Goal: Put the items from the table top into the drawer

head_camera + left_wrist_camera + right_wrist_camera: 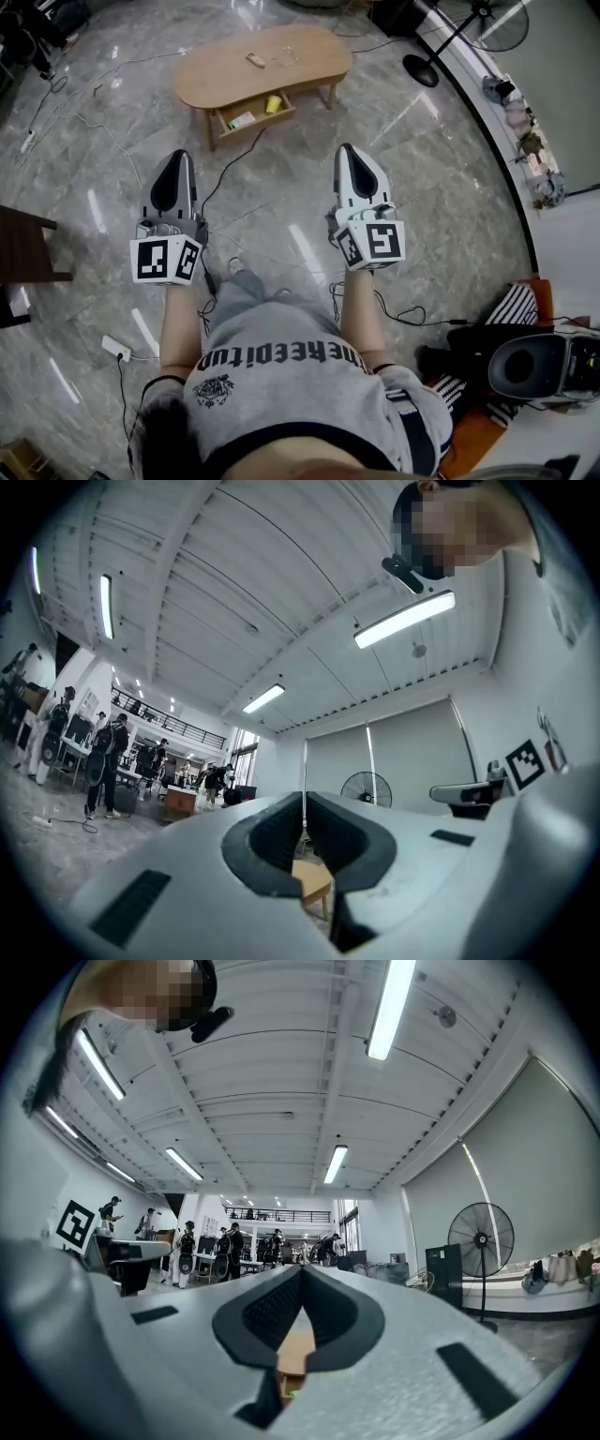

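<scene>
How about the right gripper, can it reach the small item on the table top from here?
Probably not yet. The right gripper hangs over open floor, well short of the table where the small item lies. Nothing blocks the path; stepping closer should do.

Items (255,60) on table (211,73), drawer (263,123) below

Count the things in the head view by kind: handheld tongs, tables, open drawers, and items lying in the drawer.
Tongs: 2 (left tongs, right tongs)
Tables: 1
Open drawers: 1
Items in drawer: 2 (yellow item, green-white item)
Total: 6
</scene>
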Demonstrator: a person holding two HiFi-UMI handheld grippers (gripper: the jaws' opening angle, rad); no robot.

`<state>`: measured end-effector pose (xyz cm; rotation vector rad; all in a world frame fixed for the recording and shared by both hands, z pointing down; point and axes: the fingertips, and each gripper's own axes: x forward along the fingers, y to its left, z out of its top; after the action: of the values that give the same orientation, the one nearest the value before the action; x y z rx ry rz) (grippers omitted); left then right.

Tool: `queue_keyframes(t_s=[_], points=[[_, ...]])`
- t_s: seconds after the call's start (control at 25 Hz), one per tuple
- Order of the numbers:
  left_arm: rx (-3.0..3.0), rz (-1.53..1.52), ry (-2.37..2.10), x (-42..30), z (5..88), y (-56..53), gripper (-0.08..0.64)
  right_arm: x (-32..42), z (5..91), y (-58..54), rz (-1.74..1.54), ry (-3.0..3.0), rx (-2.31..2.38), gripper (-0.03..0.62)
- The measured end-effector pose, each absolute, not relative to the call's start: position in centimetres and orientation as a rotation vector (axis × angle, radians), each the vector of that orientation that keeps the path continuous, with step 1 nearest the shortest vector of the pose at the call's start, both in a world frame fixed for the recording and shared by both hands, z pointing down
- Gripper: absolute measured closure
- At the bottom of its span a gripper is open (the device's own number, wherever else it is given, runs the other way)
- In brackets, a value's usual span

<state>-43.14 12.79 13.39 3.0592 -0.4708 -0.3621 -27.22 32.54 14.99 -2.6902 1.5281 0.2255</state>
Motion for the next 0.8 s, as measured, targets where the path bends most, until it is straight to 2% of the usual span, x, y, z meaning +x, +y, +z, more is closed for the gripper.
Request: queue_keyframes(t_s=[0.8], points=[[3.042, -0.361, -0.377, -39.3, 14.4, 1.0, 0.548, -24.7, 16.1, 21.7, 0.204, 1.462, -2.752, 0.591]])
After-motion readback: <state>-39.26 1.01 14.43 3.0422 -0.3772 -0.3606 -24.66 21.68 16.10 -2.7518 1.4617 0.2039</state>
